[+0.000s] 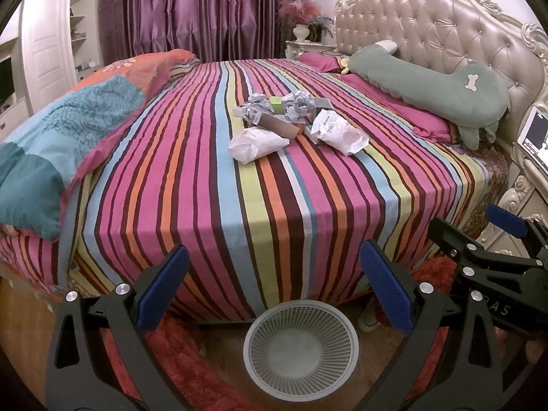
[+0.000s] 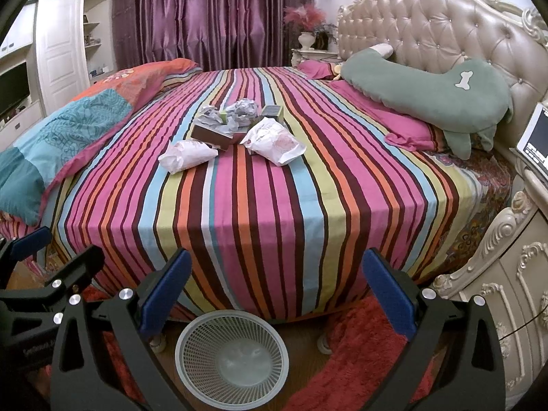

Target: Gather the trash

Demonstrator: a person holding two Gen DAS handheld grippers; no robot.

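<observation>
A pile of trash lies mid-bed on the striped sheet [image 1: 212, 178]: two crumpled grey paper balls [image 1: 298, 105], a brown box [image 1: 279, 126], a white crumpled bag [image 1: 257, 144] and a printed white wrapper [image 1: 337, 132]. The same pile shows in the right wrist view, with the white bag [image 2: 186, 156] and wrapper [image 2: 274, 140]. A white mesh waste basket [image 1: 301, 344] stands empty on the floor at the bed's foot [image 2: 231, 356]. My left gripper [image 1: 274, 287] is open and empty above the basket. My right gripper [image 2: 274, 291] is open and empty, also seen at the right in the left wrist view [image 1: 486, 236].
A green dog-shaped pillow [image 1: 431, 89] lies by the tufted headboard [image 1: 445, 24]. A folded blue and orange quilt [image 1: 68, 130] lies at the left. A carved nightstand [image 2: 507, 294] with a tablet [image 2: 534, 140] stands at the right. A red rug [image 2: 359, 349] covers the floor.
</observation>
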